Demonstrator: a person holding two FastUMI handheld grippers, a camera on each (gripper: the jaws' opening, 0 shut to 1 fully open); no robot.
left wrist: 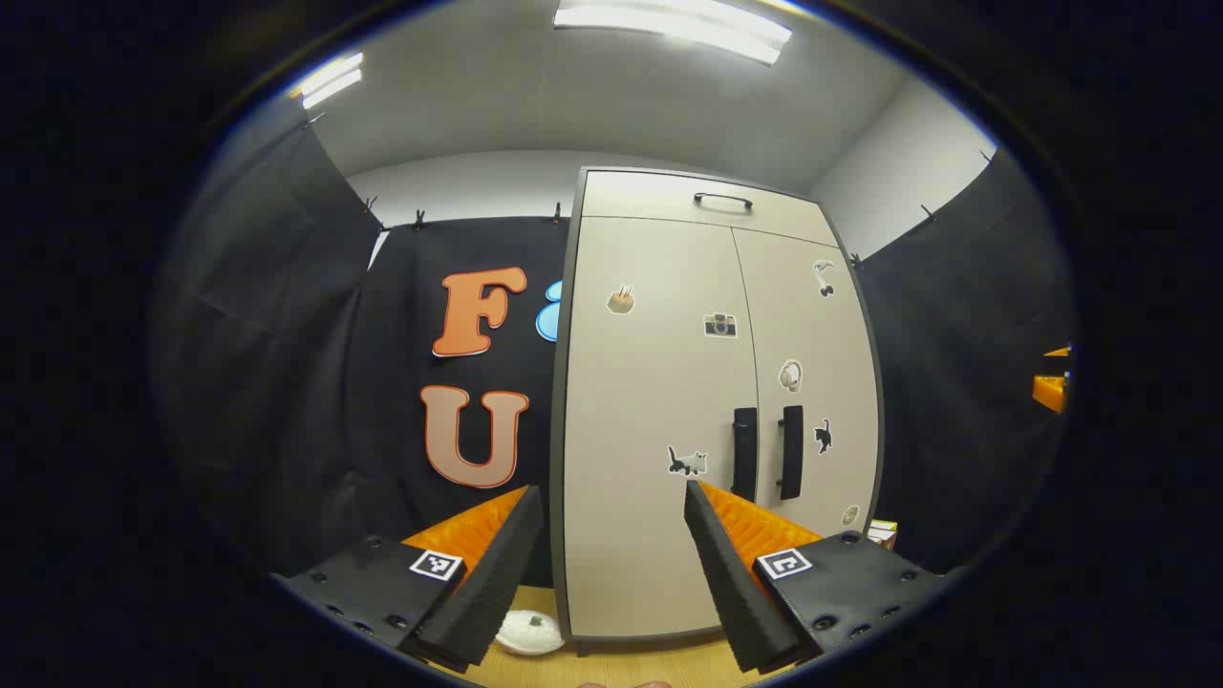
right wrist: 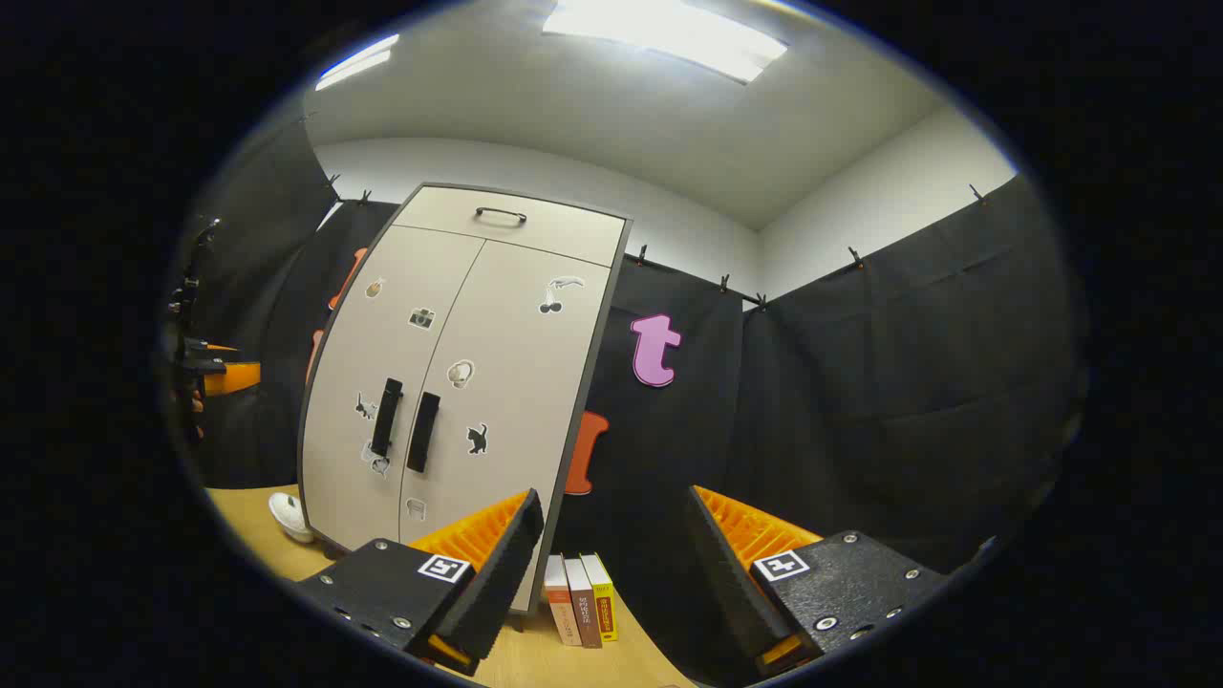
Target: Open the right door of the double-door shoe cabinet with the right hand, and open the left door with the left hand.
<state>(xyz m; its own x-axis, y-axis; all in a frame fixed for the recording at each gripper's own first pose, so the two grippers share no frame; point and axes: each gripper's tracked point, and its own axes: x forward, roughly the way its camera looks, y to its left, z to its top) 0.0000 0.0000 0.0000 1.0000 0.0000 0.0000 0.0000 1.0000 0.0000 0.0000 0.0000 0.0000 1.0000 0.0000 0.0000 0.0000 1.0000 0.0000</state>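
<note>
Both doors of the shoe cabinet [left wrist: 712,401] stand closed, well ahead of each claw. Left claw [left wrist: 611,511] and right claw [right wrist: 611,516] are level, fingers apart, empty.

Each tool [left wrist: 611,564] [right wrist: 611,573] wears black screwed plates with square markers.

The left gripper [left wrist: 613,516], fingers spread apart and holding nothing, faces the shoe cabinet [left wrist: 659,535]. Both doors are closed, their two black handles [left wrist: 744,454] side by side. A white object [left wrist: 530,633] lies at its foot.
</note>
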